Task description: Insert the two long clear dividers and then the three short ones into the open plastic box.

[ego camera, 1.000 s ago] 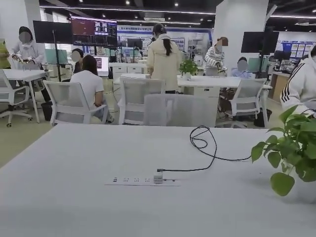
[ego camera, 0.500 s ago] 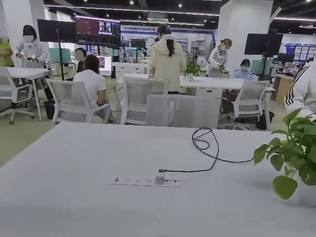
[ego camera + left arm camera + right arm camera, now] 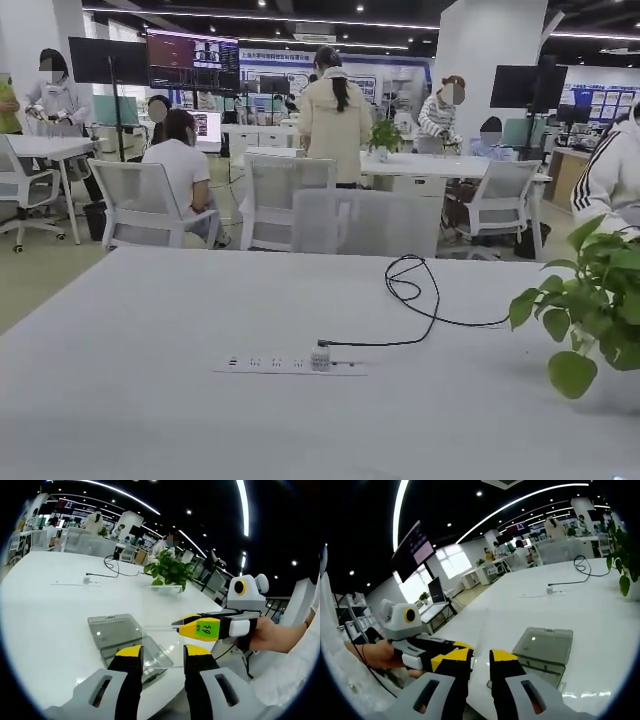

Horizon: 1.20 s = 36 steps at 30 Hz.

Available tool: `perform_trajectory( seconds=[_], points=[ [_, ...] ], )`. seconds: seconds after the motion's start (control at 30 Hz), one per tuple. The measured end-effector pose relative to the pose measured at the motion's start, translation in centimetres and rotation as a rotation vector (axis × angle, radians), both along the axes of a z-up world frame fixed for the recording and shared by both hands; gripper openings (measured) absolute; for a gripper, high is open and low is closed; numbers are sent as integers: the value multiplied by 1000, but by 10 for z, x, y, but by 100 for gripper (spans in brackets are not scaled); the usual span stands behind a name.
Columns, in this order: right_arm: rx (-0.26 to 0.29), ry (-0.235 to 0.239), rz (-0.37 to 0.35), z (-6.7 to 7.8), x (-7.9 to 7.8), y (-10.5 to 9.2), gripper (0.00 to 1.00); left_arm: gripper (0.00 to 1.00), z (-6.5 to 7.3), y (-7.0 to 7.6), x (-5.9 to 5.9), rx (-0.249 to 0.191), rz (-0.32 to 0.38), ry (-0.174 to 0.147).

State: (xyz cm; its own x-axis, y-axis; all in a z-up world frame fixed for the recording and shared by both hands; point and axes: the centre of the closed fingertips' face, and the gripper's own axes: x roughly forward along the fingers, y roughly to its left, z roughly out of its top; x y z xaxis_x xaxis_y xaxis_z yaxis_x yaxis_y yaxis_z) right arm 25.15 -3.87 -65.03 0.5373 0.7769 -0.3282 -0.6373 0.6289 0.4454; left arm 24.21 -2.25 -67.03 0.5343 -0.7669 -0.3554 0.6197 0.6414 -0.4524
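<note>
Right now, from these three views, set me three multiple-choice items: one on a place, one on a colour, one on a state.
1. The open plastic box lies:
A on a shelf; B on the white table; C on the floor.

2. The jaw tips of the left gripper are:
A yellow; B red; C blue.

3. The clear divider is:
A flat inside the box; B flat on the table; C held upright above the table by the right gripper.

Key:
1 B, both gripper views show the box resting on the tabletop.
2 A, the tips are yellow above black.
3 C, the right gripper's jaws are closed on the edge of the upright sheet.
</note>
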Motion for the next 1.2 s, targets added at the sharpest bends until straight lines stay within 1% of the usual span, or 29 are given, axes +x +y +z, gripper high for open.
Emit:
perform_trajectory(
  seconds=[0.03,0.23,0.27,0.33,0.37,0.43,0.47,0.5,0.53,0.57,0.6,0.67,0.7,0.77,0.83,0.93,1.0,1.07,1.1,1.13,1.2],
  points=[
    [8,4,-6,1,0,0,16,30,0,0,0,5,-4,-2],
    [7,19,-12,-2,0,2,11,30,0,-3,-1,14,-18,-11],
    [18,28,-14,-1,0,3,10,30,-1,-3,-1,14,-19,-10],
    [12,31,-19,-2,0,2,9,30,-1,-3,-1,20,-17,-10],
    [15,41,-26,-2,0,3,8,30,-2,-3,-1,26,-19,-17],
    [19,45,-45,-2,0,3,8,31,-1,-4,0,23,-17,-25],
    [7,48,-57,-4,1,2,7,29,-1,-4,-1,22,-17,-23],
    [-4,38,-60,-4,2,1,7,28,-2,-4,0,22,-17,-25],
    [6,43,-61,-3,2,1,7,28,-1,-4,0,19,-19,-29],
    [21,57,-70,-3,2,1,7,30,0,-5,0,7,-18,-29],
    [22,60,-64,-3,2,2,7,31,0,-6,-1,-8,-17,-14],
    [16,57,-62,-3,2,2,7,32,-1,-6,-1,1,-24,-18],
    [18,61,-62,-3,1,2,7,32,-1,-6,-1,15,-31,-30],
    [18,68,-62,-3,2,2,7,33,-1,-6,-2,14,-33,-24],
    [24,75,-65,-3,2,2,7,34,-1,-7,-3,12,-40,-30],
    [26,85,-69,-3,3,2,7,36,-1,-9,-5,11,-51,-29],
    [29,95,-70,-4,3,2,7,36,-3,-9,-6,17,-63,-30],
    [30,108,-69,-3,3,1,7,38,-4,-8,-7,26,-73,-46],
    [39,110,-75,0,5,-1,7,40,-6,-7,-9,39,-85,-49],
    [47,118,-79,1,7,-3,7,43,-7,-6,-9,42,-91,-52],
    [39,136,-98,-1,12,-9,7,46,-9,-3,-11,50,-105,-71]
  ],
)
